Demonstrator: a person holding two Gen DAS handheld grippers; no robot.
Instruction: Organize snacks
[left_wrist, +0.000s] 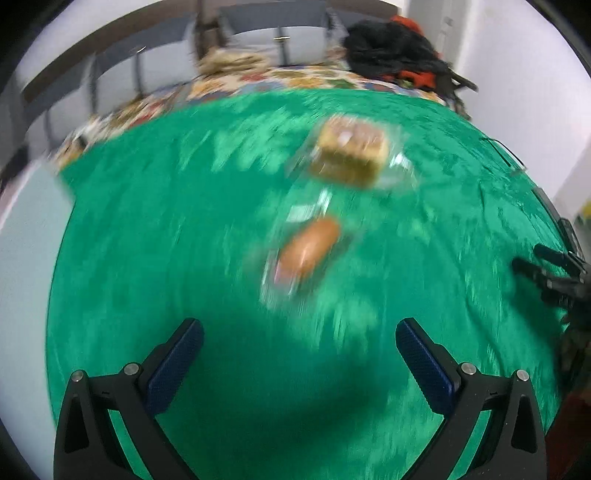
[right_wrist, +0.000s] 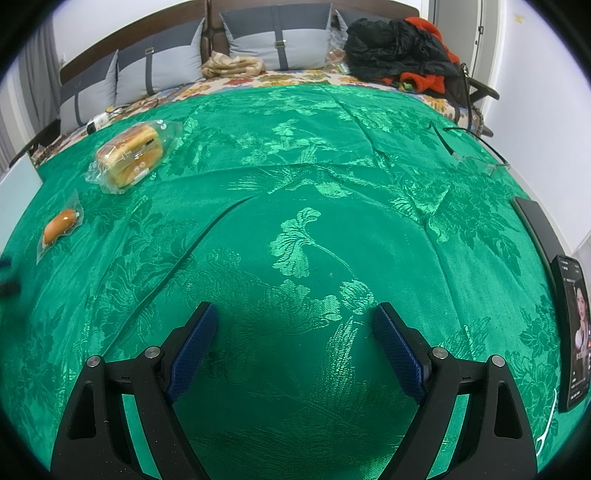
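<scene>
A small orange bun in a clear wrapper (left_wrist: 308, 247) lies on the green cloth (left_wrist: 184, 240), ahead of my open, empty left gripper (left_wrist: 299, 328). A bagged bread loaf (left_wrist: 349, 155) lies beyond it. The left wrist view is motion-blurred. In the right wrist view the bun (right_wrist: 59, 223) and loaf (right_wrist: 129, 157) lie far left. My right gripper (right_wrist: 295, 314) is open and empty over bare cloth (right_wrist: 295, 236). The right gripper also shows at the left wrist view's right edge (left_wrist: 546, 269).
A phone (right_wrist: 574, 332) with a lit screen lies at the right edge, a dark flat item (right_wrist: 535, 225) behind it. Clear glasses (right_wrist: 476, 158) lie far right. Pillows (right_wrist: 155, 70), a folded cloth (right_wrist: 232, 66) and black-and-red clothes (right_wrist: 399, 48) sit at the back.
</scene>
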